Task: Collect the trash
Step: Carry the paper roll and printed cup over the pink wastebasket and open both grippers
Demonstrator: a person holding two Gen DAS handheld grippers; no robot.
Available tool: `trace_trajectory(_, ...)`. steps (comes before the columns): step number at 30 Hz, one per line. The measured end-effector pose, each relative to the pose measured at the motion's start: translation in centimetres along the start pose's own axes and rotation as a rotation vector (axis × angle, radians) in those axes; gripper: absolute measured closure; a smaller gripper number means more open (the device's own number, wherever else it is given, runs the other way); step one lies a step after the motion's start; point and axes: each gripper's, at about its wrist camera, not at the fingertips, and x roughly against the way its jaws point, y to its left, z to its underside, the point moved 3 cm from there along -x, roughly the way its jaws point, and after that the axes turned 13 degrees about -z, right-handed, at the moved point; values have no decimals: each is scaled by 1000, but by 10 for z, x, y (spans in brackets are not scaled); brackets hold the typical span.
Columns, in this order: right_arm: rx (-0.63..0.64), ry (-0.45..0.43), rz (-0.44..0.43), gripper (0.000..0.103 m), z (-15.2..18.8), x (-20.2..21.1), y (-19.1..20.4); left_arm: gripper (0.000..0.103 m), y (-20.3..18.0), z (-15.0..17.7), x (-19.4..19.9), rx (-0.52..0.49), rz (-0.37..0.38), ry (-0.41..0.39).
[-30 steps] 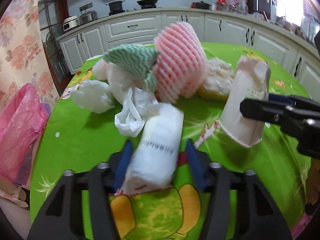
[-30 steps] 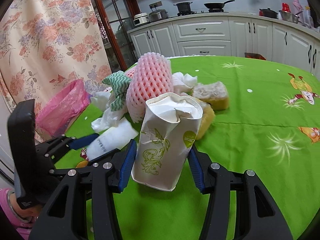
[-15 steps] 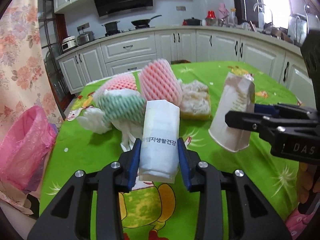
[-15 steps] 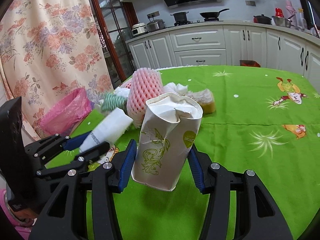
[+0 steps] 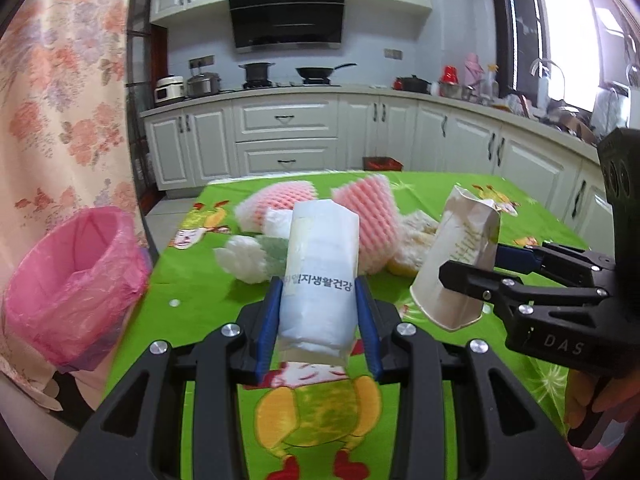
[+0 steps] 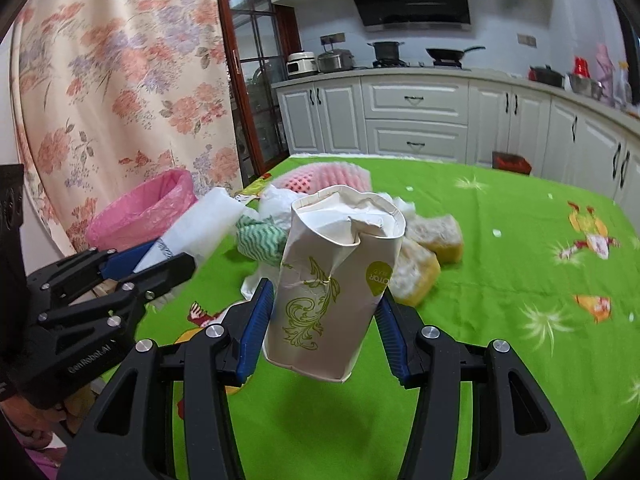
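A soft white plastic-wrapped packet with black print [image 5: 318, 276] is being gripped by the left gripper [image 5: 319, 322], clear of the green cartoon-print tablecloth [image 5: 200, 292]. A crumpled white paper cup with green scrollwork [image 6: 332, 280] is being clamped by the right gripper [image 6: 326, 328], also aloft. The carrying step is being performed; next, both pieces (packet first, probably) need bringing over the pink-lined waste bin [image 5: 76, 280] and releasing.

White kitchen cabinets [image 5: 286, 132], floral curtain [image 6: 120, 80], bright window [image 5: 568, 20].
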Motion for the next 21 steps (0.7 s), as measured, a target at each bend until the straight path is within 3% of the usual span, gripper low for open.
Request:
trace_trajectory(11, 125, 21, -79, 54, -31, -45, 54, 68, 74, -7, 10, 124, -97, -35)
trace_trajectory(21, 243, 25, -214, 54, -70, -103, 120, 68, 173, -10, 15, 237, -258, -47)
